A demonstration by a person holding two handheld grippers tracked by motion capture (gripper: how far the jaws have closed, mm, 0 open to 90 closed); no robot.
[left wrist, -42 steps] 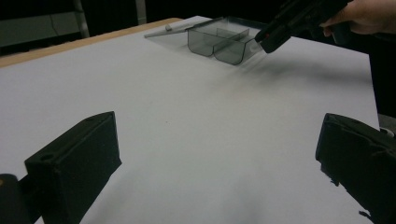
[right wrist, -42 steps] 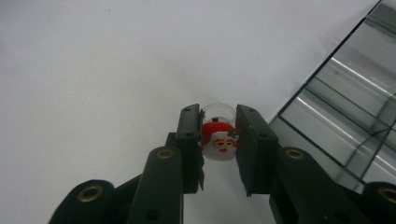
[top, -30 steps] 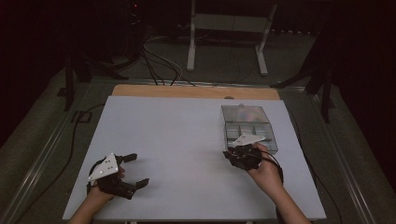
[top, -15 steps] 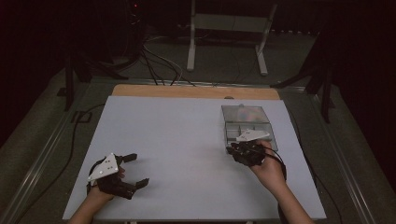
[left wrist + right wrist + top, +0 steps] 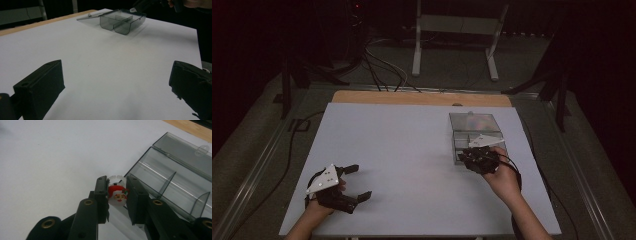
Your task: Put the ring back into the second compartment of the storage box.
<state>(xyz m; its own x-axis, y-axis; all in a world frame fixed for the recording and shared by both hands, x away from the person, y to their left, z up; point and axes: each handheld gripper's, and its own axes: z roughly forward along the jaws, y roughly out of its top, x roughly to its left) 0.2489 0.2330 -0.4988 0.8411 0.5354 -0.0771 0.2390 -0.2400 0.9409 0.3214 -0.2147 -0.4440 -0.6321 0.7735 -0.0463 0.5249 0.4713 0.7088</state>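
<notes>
My right gripper (image 5: 116, 180) is shut on a small white ring with a Santa face (image 5: 117, 195), pinched between its two black pads. It hovers at the near left corner of a clear plastic box (image 5: 175, 187) with dividers, whose lid (image 5: 182, 147) lies open flat behind it. From above, the right gripper (image 5: 466, 157) sits against the box (image 5: 477, 132) on the right half of the white table. My left gripper (image 5: 359, 182) rests near the front left edge, jaws wide open with nothing between them. The left gripper (image 5: 116, 72) faces the box (image 5: 122, 21) across bare table.
The white tabletop (image 5: 412, 150) has a wooden strip (image 5: 412, 97) along its far edge. Beyond it stand a metal stand (image 5: 452, 30) and cables (image 5: 377, 65) on the dark floor. A person's hand (image 5: 504, 180) holds the right gripper.
The right gripper has edged slightly up and toward the box, still shut on the Santa ring. The left gripper has not moved.
</notes>
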